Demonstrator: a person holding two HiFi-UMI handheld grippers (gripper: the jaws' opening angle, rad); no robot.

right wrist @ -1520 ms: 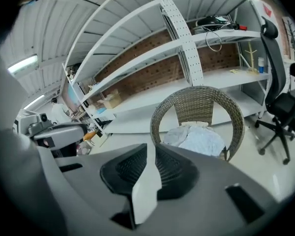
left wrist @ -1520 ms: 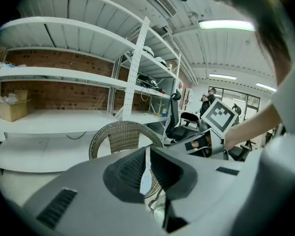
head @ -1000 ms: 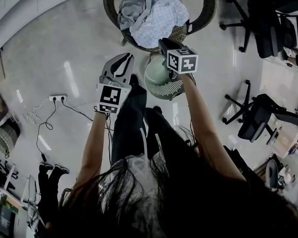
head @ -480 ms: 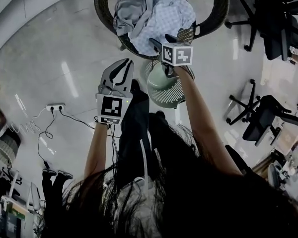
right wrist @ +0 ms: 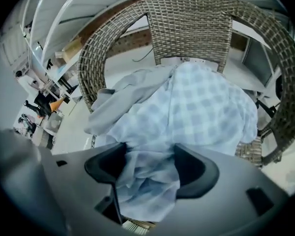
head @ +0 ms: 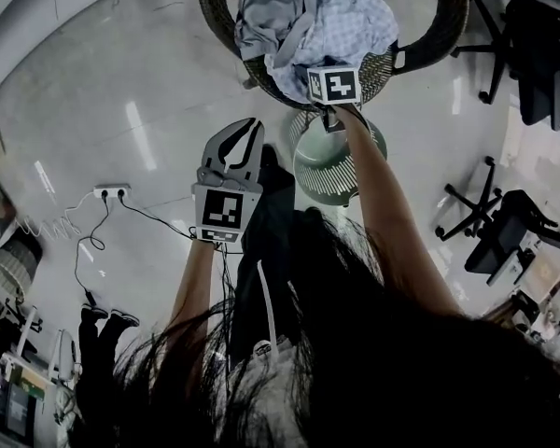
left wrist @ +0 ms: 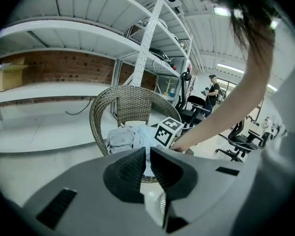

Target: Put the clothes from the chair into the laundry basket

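A pale blue checked shirt [head: 341,21] and a grey garment [head: 266,12] lie heaped on the wicker chair [head: 448,17]. A green slatted laundry basket [head: 331,161] stands on the floor just in front of it. My right gripper [right wrist: 150,154] points steeply down at the pile's front edge, under its marker cube [head: 334,84]. Its jaws have just been opening and stand wide. A fold of the checked shirt [right wrist: 206,112] lies between them, unpressed. My left gripper [head: 245,129] hangs shut and empty to the left of the basket, short of the chair [left wrist: 132,102].
Office chairs [head: 504,231] stand at the right. A power strip [head: 110,190] with cables lies on the floor at the left. White shelving [left wrist: 88,33] runs behind the chair. The person's dark legs [head: 261,241] stand beside the basket.
The right gripper has moved from above the basket to the front edge of the clothes pile. The left gripper has kept its place beside it, still shut.
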